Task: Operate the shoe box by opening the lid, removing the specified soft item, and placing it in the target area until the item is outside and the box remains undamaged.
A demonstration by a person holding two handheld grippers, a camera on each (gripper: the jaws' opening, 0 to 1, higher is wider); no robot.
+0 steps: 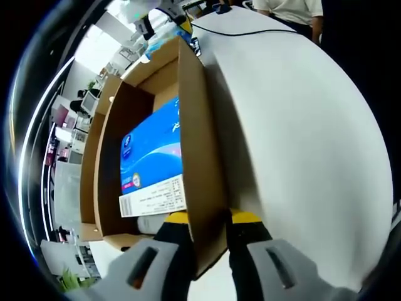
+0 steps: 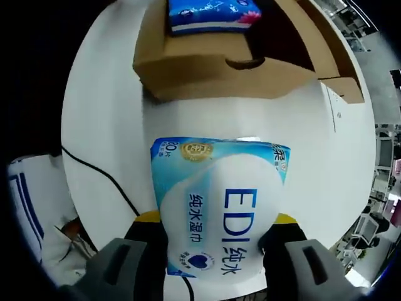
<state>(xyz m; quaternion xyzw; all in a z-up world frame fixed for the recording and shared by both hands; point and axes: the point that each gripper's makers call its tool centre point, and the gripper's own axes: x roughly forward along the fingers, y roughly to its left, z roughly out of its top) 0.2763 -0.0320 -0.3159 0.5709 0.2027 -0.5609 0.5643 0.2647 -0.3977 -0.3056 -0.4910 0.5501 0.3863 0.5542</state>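
White table (image 1: pixel 301 125) underneath everything, with a black cable (image 2: pixel 100 175) trailing across it. Brown cardboard shoe box (image 1: pixel 200 157) standing open on the table, a blue tissue pack (image 1: pixel 153 150) lying inside. Left gripper (image 1: pixel 210 244) clamped onto the box's side wall, one jaw inside, one outside. Right gripper (image 2: pixel 216 248) pinching a soft white-and-blue wet wipes pack (image 2: pixel 219 200), held just above the table, outside the box and near its front wall with the finger notch. Person's sleeve (image 2: pixel 31 188) at the edge of the right gripper view.
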